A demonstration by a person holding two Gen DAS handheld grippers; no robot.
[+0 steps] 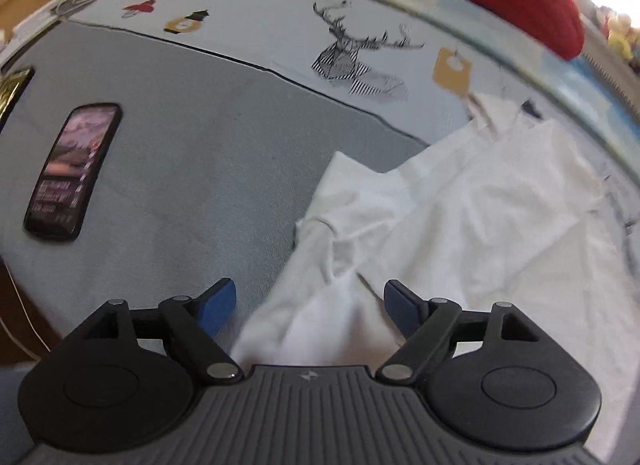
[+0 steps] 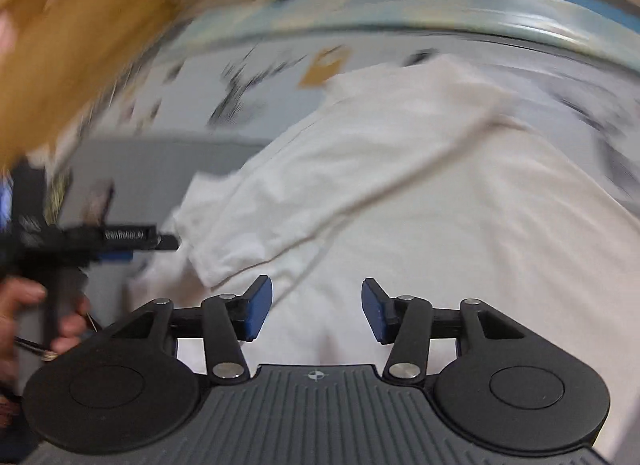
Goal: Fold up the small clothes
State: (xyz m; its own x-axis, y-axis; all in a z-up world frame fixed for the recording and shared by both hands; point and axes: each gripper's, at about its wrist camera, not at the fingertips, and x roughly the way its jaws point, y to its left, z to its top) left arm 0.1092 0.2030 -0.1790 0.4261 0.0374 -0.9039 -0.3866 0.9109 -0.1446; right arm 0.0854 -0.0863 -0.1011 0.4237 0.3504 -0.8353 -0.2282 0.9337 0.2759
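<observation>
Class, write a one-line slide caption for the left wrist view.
Open left gripper above a rumpled white garment on a grey bed sheet, phone alongside.

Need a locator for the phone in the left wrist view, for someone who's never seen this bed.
Start from the grey bedspread that fills the left of the left wrist view, below the printed sheet with the deer head. The smartphone lies flat on it near the left edge, well apart from the white garment. It is the only dark, glossy slab there, its screen lit.
</observation>
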